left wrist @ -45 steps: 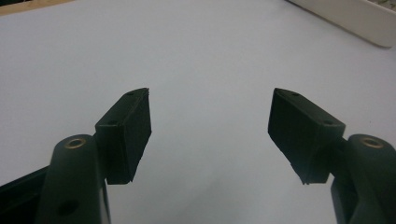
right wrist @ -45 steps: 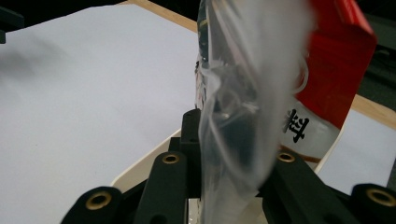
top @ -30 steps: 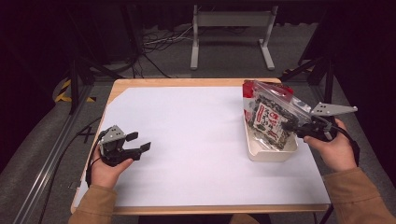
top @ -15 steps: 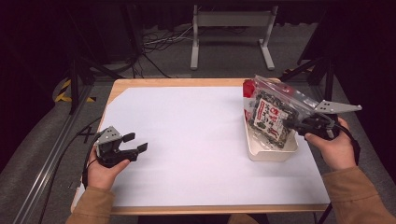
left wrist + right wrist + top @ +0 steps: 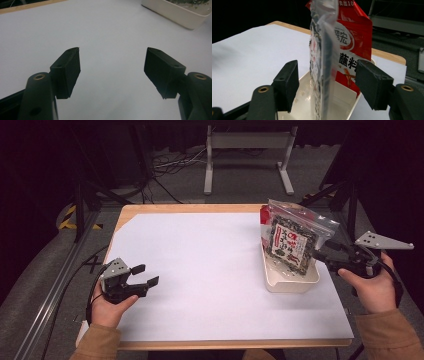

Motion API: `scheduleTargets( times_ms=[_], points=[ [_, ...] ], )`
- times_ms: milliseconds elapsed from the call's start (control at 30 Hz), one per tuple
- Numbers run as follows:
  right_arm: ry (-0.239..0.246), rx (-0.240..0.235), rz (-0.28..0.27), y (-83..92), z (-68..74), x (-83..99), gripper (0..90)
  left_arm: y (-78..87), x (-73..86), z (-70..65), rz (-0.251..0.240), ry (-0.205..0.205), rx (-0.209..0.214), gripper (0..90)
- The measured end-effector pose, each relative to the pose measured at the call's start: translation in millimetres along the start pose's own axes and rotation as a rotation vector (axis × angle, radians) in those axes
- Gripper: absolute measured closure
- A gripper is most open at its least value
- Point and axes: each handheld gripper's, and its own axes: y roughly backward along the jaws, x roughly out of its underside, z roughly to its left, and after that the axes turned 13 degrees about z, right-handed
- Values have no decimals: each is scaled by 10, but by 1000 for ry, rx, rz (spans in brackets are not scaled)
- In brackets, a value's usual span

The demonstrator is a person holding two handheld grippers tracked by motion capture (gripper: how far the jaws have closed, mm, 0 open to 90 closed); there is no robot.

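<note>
A clear zip bag of dark snack with a red-and-white label (image 5: 291, 240) (image 5: 322, 60) stands on edge in a white tray (image 5: 292, 287) (image 5: 342, 100) at the table's right side. A red packet (image 5: 262, 213) (image 5: 353, 37) stands behind it in the tray. My right gripper (image 5: 322, 255) (image 5: 327, 82) is level with the bag's right edge. Its jaws have just been opening, and the bag's edge sits between them with a gap to each pad. At the table's left front, my left gripper (image 5: 145, 275) (image 5: 112, 67) is open and holds nothing.
White paper (image 5: 200, 270) covers the wooden tabletop (image 5: 190, 209). The tray's near wall (image 5: 175, 12) is at the far right in the left gripper view. Beyond the table are a metal stand (image 5: 245, 150), cables and dark floor.
The right gripper's jaws have spread apart and let go of the clear bag. The hand has drawn back a little to the right. The bag now stands in the tray unheld. The left gripper has kept still.
</note>
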Motion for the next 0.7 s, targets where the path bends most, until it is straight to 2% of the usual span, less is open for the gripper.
scheduleTargets(
  times_ms=[300, 400, 567, 700],
  points=[
    [61, 11, -27, 185, 238, 24, 352, 84, -4, -42, -16, -8, 20, 294],
    [75, -2, -37, 207, 303, 32, 352, 108, -9, -60, -21, -18, 26, 294],
    [122, -50, -46, 189, 464, 26, 340, 147, -13, -96, -24, -27, 40, 292],
    [157, -104, -55, 97, 605, 33, 327, 168, 3, -108, -26, -49, 48, 288]
  ],
)
